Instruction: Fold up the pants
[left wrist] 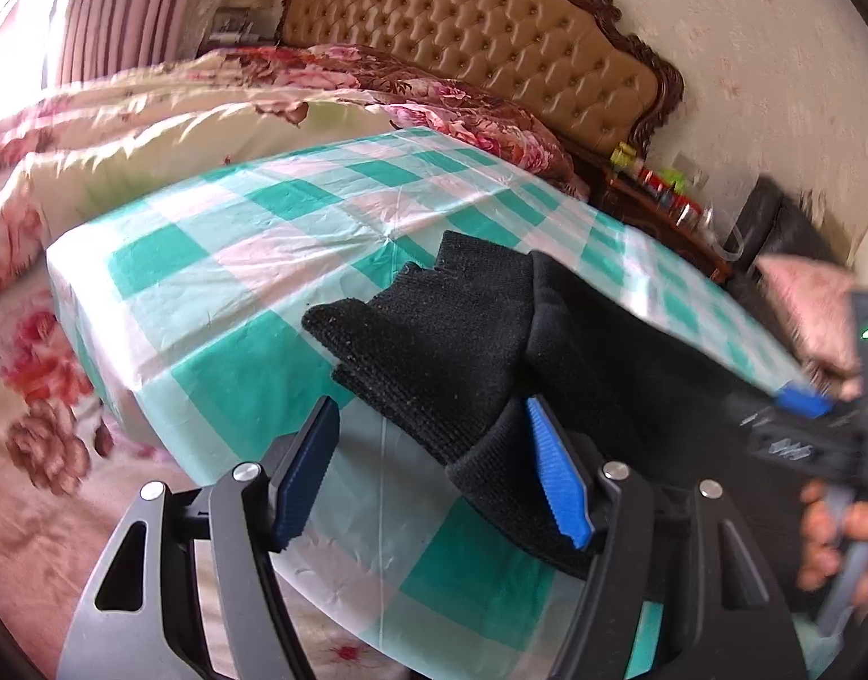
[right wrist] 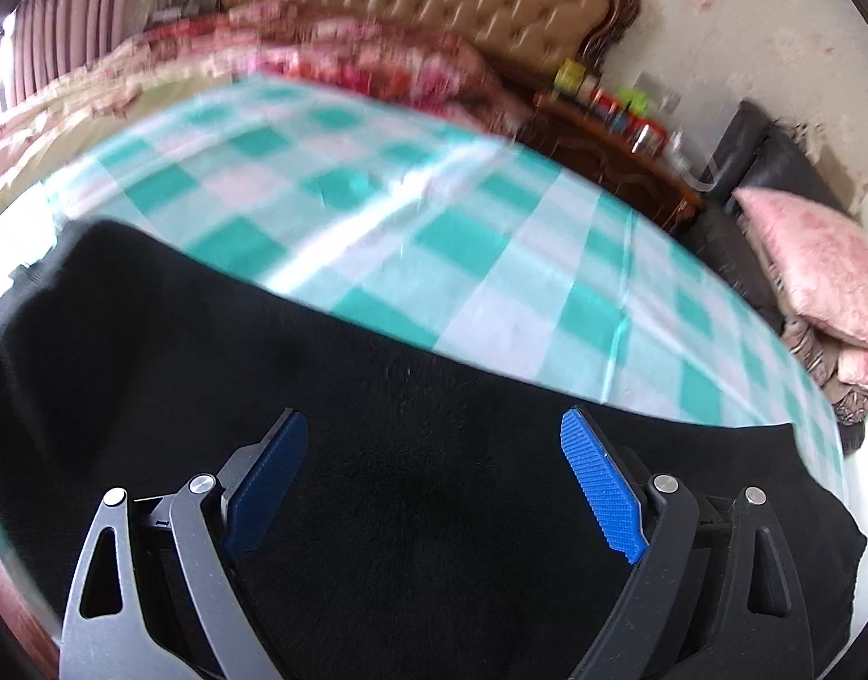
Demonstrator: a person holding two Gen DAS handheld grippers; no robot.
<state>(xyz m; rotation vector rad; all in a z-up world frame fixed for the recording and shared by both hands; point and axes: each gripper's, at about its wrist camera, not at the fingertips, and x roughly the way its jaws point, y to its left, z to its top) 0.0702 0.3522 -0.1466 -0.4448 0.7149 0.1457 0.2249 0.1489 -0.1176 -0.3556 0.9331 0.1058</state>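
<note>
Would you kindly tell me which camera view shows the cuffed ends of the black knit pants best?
The left wrist view: the ribbed cuffs of the black knit pants lie sharp on the green-and-white checked cloth ahead of the open left gripper. The right wrist view shows only blurred, featureless black fabric.

Ahead of your tools stands a tufted tan headboard in a carved dark wood frame, set against a pale speckled wall. Up to the left you have pleated pink curtains with bright daylight beside them. A floral quilt lies heaped on the bed this side of the headboard. To the right of the headboard, a dark wooden nightstand carries small colourful containers. Further right, a pink cushion rests on a black seat.
</note>
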